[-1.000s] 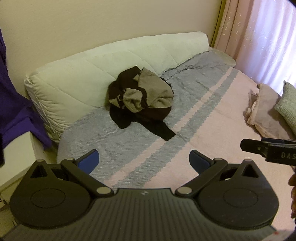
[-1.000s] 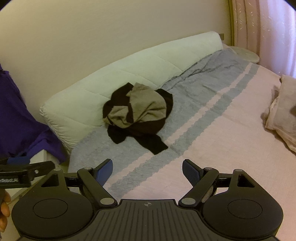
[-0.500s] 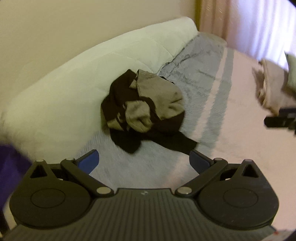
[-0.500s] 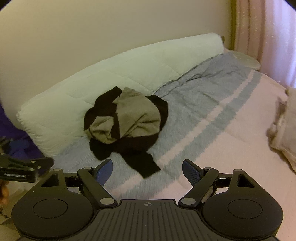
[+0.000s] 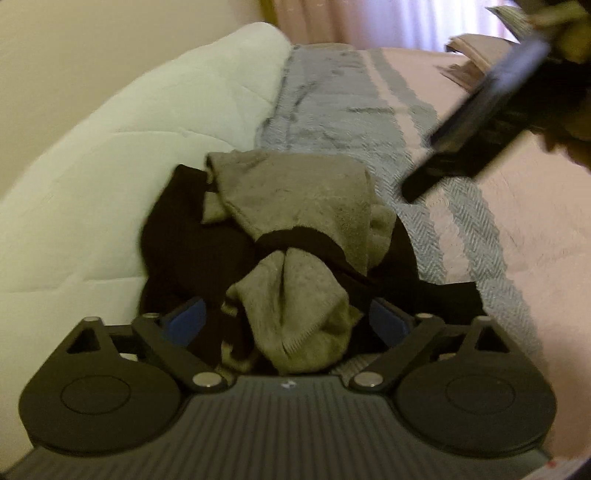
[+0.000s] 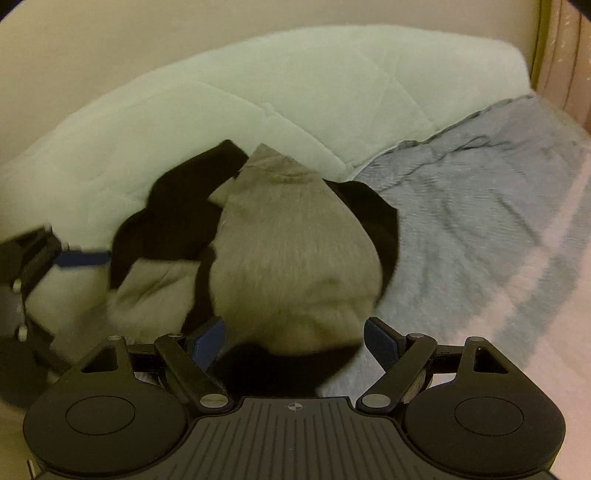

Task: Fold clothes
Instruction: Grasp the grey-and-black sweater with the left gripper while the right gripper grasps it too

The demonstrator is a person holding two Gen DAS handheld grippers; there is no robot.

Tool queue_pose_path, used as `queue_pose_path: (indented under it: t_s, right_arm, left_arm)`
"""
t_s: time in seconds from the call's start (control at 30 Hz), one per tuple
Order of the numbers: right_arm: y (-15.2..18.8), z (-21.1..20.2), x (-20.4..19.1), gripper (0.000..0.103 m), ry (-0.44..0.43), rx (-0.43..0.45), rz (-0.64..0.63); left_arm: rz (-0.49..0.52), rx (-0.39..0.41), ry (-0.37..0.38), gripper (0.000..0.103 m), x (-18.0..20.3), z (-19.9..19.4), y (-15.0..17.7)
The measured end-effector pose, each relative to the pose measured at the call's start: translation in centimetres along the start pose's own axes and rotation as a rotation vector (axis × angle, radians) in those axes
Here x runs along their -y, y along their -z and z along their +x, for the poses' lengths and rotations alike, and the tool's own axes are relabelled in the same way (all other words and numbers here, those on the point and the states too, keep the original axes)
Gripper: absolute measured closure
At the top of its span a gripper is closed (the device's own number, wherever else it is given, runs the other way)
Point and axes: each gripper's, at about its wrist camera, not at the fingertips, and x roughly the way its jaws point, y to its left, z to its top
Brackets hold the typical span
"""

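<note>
We see the right gripper [image 6: 291, 338] with jaws spread wide, straddling the near edge of the crumpled black-and-tan garment [image 6: 288, 254] on the grey-and-pink bedspread [image 6: 480, 229]. Garment leans on the pale quilted cushion [image 6: 258, 99]. Left gripper [image 6: 55, 258] at far left, blurred.

My blue-padded black jaws, black-and-grey crumpled garment [image 5: 295, 206], pink bedspread [image 5: 535, 206] with grey-blue herringbone stripes, pale green quilted cushion [image 6: 295, 92], cream wall [image 6: 110, 33]

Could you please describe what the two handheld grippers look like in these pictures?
Both match: the left gripper and right gripper have a matte black ribbed body, two round black discs with teardrop cut-outs, black linkage arms on silver pivot pins, and blue finger pads. Each has a small white centre mark. No cables or sleeves show.
</note>
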Motion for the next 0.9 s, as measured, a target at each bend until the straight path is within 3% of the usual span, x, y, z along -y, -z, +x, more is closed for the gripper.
queue_pose_path:
  t_s: [0.13,0.2,0.23,0.27,0.3,0.37,0.5,0.6,0.73,0.9]
  right_arm:
    - [-1.6,5.1,0.9,0.023,-0.027,-0.048,0.071]
    - [-1.9,6.9,1.2,0.026,-0.037,-0.073,0.125]
    - [-1.9,7.3,1.4,0.046,-0.049,-0.072,0.162]
    - [-1.9,7.3,1.7,0.077,-0.078,-0.074,0.197]
    - [-1.9,6.9,1.8,0.084,-0.081,-0.068,0.221]
    - [-1.9,5.0,1.5,0.095,-0.067,-0.027,0.214]
    - [-1.2,-1.5,2.4,0.097,-0.058,0.077,0.222]
    - [0.9,-8.3,4.6,0.098,-0.053,0.138,0.295]
    - [6.8,-18.3,7.4,0.098,0.005,0.191,0.347]
    - [16.5,-30.9,10.2,0.098,0.057,0.26,0.42]
  left_arm:
    - [0.023,-0.037,0.028,0.034,-0.9,2.5,0.5]
    - [0.02,-0.052,0.043,0.061,-1.1,2.9,0.8]
    - [0.017,-0.059,0.045,0.067,-1.0,2.9,0.9]
    - [0.021,-0.062,0.04,0.08,-0.9,2.7,0.9]
    - [0.028,-0.057,0.041,0.089,-0.7,2.3,0.9]
    - [0.03,-0.039,0.049,0.092,-0.3,1.2,0.8]
    - [0.045,0.022,0.063,0.094,1.7,-2.4,-0.4]
    - [0.073,0.088,0.12,0.094,5.1,-6.7,-2.3]
    - [0.111,0.158,0.239,0.094,12.0,-13.2,-4.6]
    - [0.18,0.198,0.389,0.094,24.7,-20.9,-5.7]
